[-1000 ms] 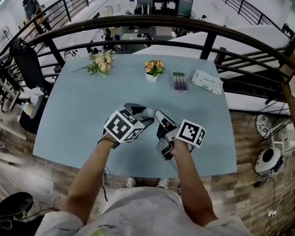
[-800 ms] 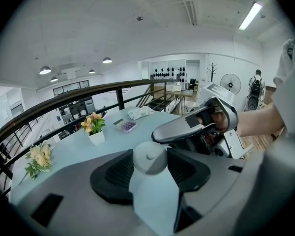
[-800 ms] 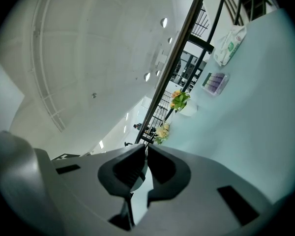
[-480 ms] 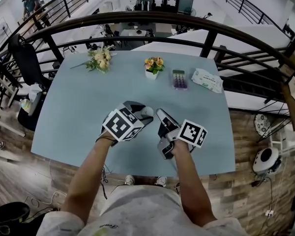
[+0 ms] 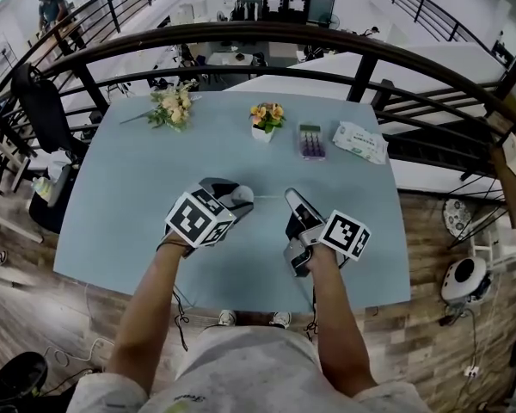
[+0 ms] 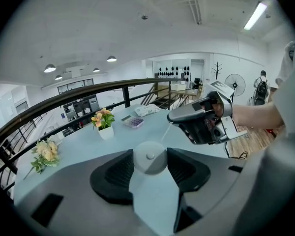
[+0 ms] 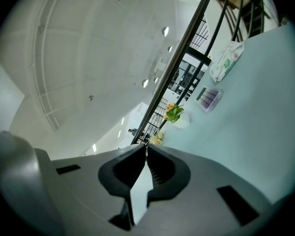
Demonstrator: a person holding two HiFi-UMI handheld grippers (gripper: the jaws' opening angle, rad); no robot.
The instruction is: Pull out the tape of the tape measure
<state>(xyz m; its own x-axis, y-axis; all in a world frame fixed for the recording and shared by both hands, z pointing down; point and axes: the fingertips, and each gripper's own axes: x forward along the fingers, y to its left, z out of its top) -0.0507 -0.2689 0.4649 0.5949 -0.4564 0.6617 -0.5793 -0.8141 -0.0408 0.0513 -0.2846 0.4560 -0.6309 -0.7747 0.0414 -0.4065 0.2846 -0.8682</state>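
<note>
Tape hair-thin, markings illegible

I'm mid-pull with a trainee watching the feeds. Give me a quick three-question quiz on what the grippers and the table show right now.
1. True or false: the left gripper clamps the round white tape measure between its jaws.
2. What does the right gripper pinch? A) the tape B) a flower stem C) a loose cable
3. Name the item lying between the flower pot and the wipes pack.

Key: 1 true; 2 A; 3 the purple box.
</note>
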